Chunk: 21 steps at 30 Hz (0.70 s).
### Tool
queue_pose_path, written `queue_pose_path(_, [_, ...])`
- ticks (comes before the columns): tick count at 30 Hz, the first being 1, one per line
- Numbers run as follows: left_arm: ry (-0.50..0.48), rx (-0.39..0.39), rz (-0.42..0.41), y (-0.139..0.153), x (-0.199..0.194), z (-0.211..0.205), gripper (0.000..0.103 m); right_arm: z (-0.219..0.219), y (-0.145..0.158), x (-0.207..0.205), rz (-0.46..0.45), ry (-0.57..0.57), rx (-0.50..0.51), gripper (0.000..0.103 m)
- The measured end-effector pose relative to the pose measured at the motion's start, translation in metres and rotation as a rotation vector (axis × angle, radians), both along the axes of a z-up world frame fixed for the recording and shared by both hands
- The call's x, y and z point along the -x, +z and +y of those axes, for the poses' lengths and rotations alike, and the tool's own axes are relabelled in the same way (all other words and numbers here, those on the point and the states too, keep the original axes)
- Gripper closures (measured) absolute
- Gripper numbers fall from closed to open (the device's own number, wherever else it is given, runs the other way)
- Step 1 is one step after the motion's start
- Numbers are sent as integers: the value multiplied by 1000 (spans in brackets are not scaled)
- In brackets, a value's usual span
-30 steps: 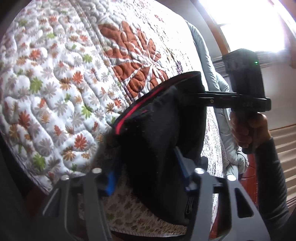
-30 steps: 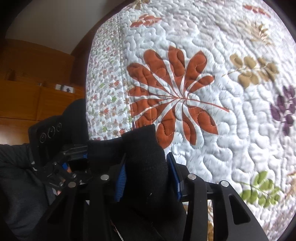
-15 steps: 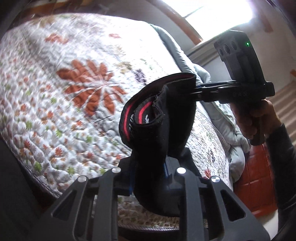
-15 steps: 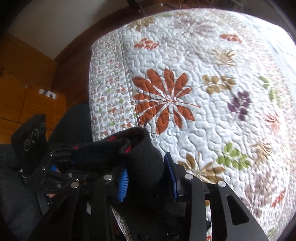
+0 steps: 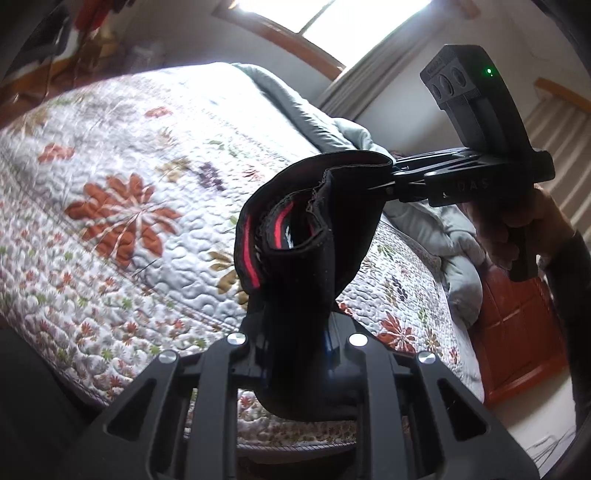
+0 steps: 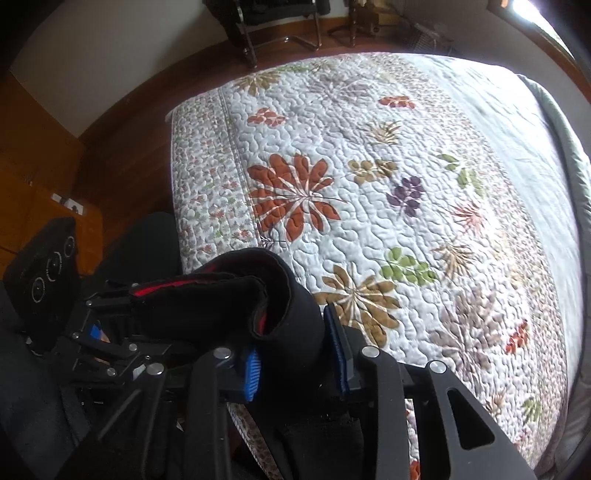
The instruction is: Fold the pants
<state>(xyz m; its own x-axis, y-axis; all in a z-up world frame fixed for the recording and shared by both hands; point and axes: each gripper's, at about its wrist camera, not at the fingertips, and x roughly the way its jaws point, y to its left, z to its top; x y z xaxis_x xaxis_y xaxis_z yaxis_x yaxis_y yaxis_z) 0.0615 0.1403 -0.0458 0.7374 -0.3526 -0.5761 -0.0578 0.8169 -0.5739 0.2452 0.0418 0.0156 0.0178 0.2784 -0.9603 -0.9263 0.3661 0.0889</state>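
Observation:
The black pants (image 5: 314, 236) with a red-striped waistband hang in the air between both grippers, above the near edge of the bed. My left gripper (image 5: 295, 339) is shut on one end of the waistband. My right gripper (image 6: 295, 354) is shut on the other end of the pants (image 6: 236, 299), blue pads pressing the cloth. The right gripper also shows in the left wrist view (image 5: 391, 177), clamped on the waistband's far edge. The left gripper shows at the left of the right wrist view (image 6: 122, 299). The waistband sags open between them.
A bed with a white floral quilt (image 6: 369, 192) fills both views below the pants. A grey duvet (image 5: 443, 229) is bunched at the bed's far right. A red-brown wooden bed frame (image 5: 517, 332), a window and chairs (image 6: 277, 22) lie beyond.
Both grippers have risen away from the quilt with the pants. The left gripper closed onto the waistband, and the cloth between the grippers now sags open in the air.

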Motion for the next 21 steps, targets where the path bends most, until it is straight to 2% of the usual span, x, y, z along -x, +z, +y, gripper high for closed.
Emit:
queue_pose_path(7, [-61, -61, -43, 23, 3, -29, 85, -41, 25, 1, -54, -43, -25, 73])
queue_pose_path(21, [-161, -147, -109, 54, 4, -84, 85, -108, 50, 10, -128, -139, -59, 74])
